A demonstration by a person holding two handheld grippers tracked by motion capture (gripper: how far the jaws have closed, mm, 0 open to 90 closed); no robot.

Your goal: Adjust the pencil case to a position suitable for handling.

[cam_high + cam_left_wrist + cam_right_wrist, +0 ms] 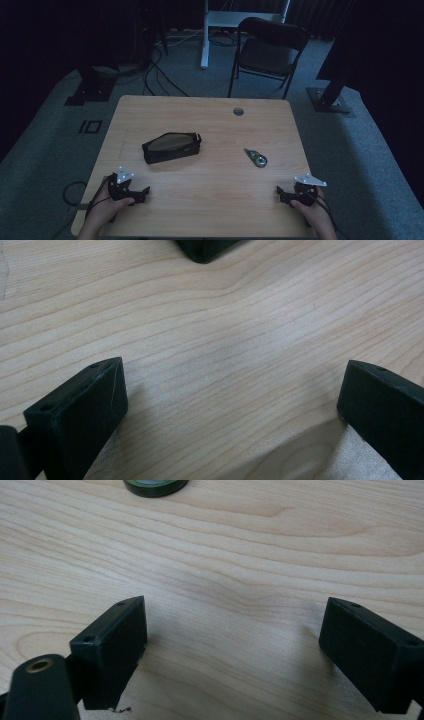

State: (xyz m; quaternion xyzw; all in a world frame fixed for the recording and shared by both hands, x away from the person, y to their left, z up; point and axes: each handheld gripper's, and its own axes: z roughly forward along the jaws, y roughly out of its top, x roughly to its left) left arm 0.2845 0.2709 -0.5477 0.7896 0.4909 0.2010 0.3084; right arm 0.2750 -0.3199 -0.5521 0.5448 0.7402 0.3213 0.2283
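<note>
Nothing of the work looks begun, judging by how things lie: the pouch (171, 147) sits by itself on the wooden table (210, 200), left of the middle and a little toward the far side, its long side slanting up to the right and its top seemingly open, though the dim light leaves that unsure; the tape dispenser (256, 158), a small flat thing with a round green body and a narrow tail, lies right of the middle, well apart from the pouch; neither is touched or lifted, so every step, whatever is to be picked up or put away, is left to do. The left gripper (144, 192) rests at the near left edge in the person's hand, its jaws spread wide with bare wood between them in the left gripper view (232, 390), gripping nothing; the pouch lies beyond it, farther off and slightly to the right, and a dark corner (205, 250) at the top of that view is probably its near end; the right gripper (280, 194) rests at the near right edge, likewise released and empty with bare table between its jaws (232, 630); the tape dispenser lies beyond it, farther away and to the left, its round green rim (156, 487) just showing at the top of the right gripper view, near but not touching.
</note>
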